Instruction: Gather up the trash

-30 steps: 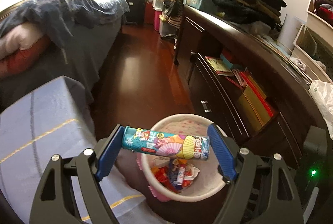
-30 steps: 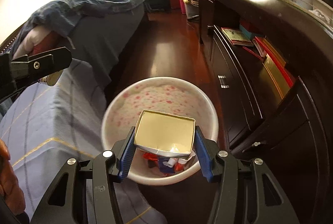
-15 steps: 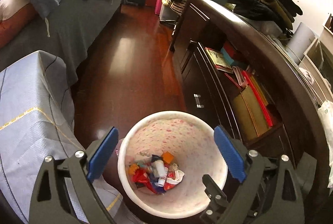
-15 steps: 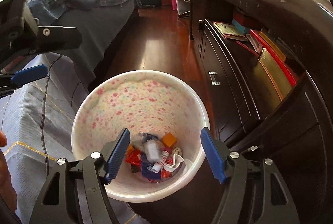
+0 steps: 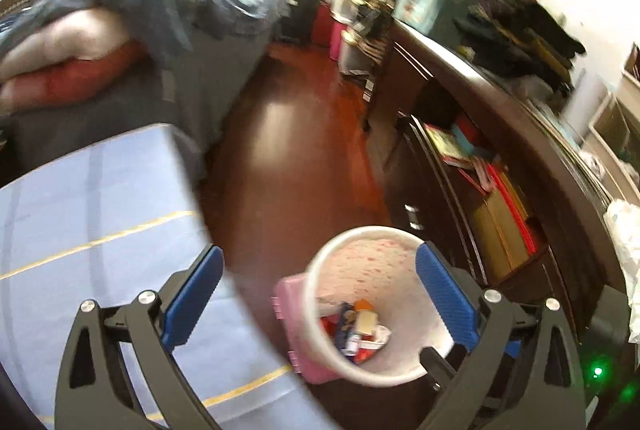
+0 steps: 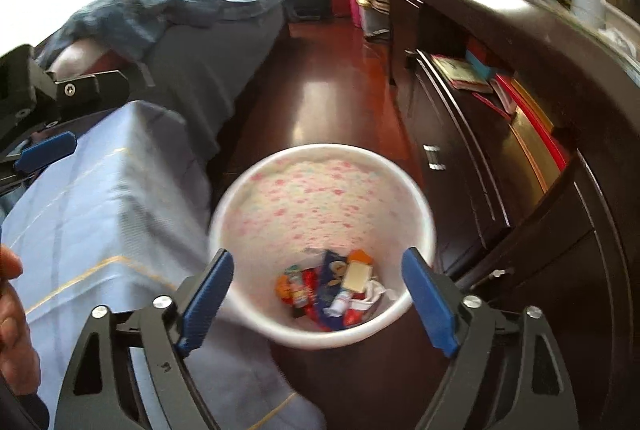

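Observation:
A white trash bin [image 5: 362,230] with a pink flower print stands on the dark wood floor between the bed and the dresser. Colourful wrappers and small packets [image 5: 356,326] lie at its bottom. My left gripper [image 5: 318,254] hovers above the bin's left rim, its jaws opening with nothing between them. In the right wrist view, my right gripper [image 6: 318,257] hangs over the bin [image 6: 320,152] and the trash [image 6: 340,290]. Its jaws are also opening and hold nothing. The left gripper's blue pad [image 6: 48,150] shows at the far left of that view.
A bed with a pale blue cover [image 5: 100,210] lies to the left of the bin. The dark dresser [image 5: 500,118] with books on its shelf runs along the right. A pink box [image 5: 288,314] touches the bin's left side. A hand [image 6: 12,310] shows at the left edge.
The left gripper let go of a colourful tube and the right one a yellowish box, and both dropped from the jaws. Both jaws spread wider. The left view swung left, away from the bin.

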